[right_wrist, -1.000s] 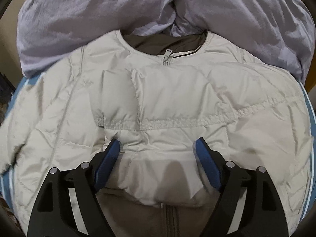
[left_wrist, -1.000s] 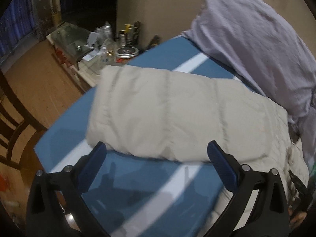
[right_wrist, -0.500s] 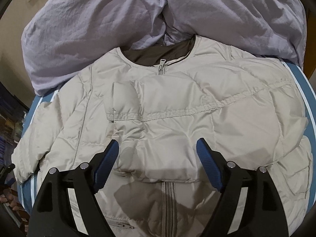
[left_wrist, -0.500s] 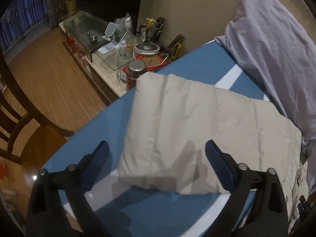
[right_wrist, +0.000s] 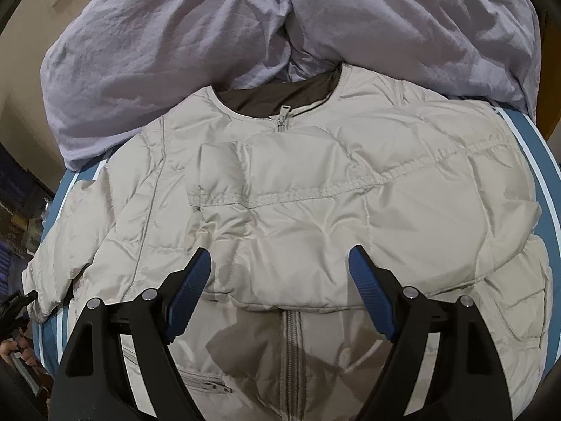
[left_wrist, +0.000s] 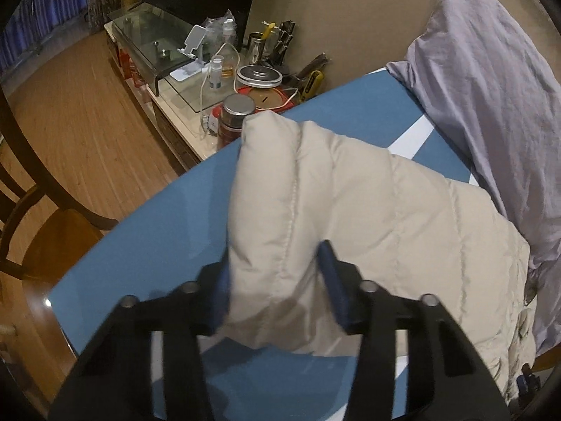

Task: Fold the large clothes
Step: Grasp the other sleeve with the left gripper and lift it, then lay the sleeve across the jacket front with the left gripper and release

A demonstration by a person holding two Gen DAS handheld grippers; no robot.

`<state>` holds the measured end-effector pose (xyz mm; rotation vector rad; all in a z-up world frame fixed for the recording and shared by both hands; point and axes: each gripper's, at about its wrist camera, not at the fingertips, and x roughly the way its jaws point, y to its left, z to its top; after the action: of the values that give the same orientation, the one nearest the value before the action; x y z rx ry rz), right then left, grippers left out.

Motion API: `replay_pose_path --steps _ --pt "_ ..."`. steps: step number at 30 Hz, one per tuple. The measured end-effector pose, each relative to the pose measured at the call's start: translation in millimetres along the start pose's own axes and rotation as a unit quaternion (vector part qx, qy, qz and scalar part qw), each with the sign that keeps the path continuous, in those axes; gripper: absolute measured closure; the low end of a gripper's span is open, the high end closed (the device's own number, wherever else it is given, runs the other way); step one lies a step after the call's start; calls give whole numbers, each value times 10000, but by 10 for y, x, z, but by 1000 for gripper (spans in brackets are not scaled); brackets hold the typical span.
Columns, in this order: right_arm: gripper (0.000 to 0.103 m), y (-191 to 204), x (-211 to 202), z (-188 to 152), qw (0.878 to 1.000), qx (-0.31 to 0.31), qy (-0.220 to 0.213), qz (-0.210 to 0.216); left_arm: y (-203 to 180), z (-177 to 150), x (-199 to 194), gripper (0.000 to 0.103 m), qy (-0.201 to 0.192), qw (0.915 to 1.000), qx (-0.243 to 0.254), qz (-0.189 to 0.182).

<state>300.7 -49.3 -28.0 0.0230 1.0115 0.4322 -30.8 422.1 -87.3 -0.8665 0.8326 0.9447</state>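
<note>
1. Right gripper [right_wrist: 280, 273]: black arms with blue ribbed pads, jaws wide apart, hovering over the garment with nothing between the pads.
2. Cream quilted puffer jacket [right_wrist: 315, 193]: lying front up, zipped, one sleeve folded across the chest.
3. Blue white-striped bed sheet [right_wrist: 547, 189]: beneath the jacket.
4. Crumpled lilac duvet [right_wrist: 210, 35]: touching the jacket's collar.

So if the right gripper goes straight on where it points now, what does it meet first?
Most likely the folded-over sleeve lying across the beige puffer jacket; the open right gripper hangs over it, though depth is unclear.
</note>
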Motion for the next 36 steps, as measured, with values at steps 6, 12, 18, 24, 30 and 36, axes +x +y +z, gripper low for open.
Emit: replay_pose_path --steps 6,12,18,24,30,36 --pt "21 -83 -31 -26 10000 73 9 10 -209 -2 -59 81 -77 9991 320 274" --pt "21 -180 -86 -48 9999 94 -25 24 -394 35 -216 88 -246 9978 496 377" --pt "21 -299 -152 -68 9998 159 -56 81 -705 84 -551 89 -637 9941 858 176" --pt "21 -401 -234 -83 9997 176 -120 135 -1250 73 -971 90 -999 9860 1289 -363" --pt "21 -530 -327 -103 9995 202 -207 131 -1889 -40 -1327 90 -1089 9728 1758 -1040" --pt "21 -744 -397 -152 9992 312 -254 62 -2578 -335 -1593 90 -1037 9527 2274 -1731"
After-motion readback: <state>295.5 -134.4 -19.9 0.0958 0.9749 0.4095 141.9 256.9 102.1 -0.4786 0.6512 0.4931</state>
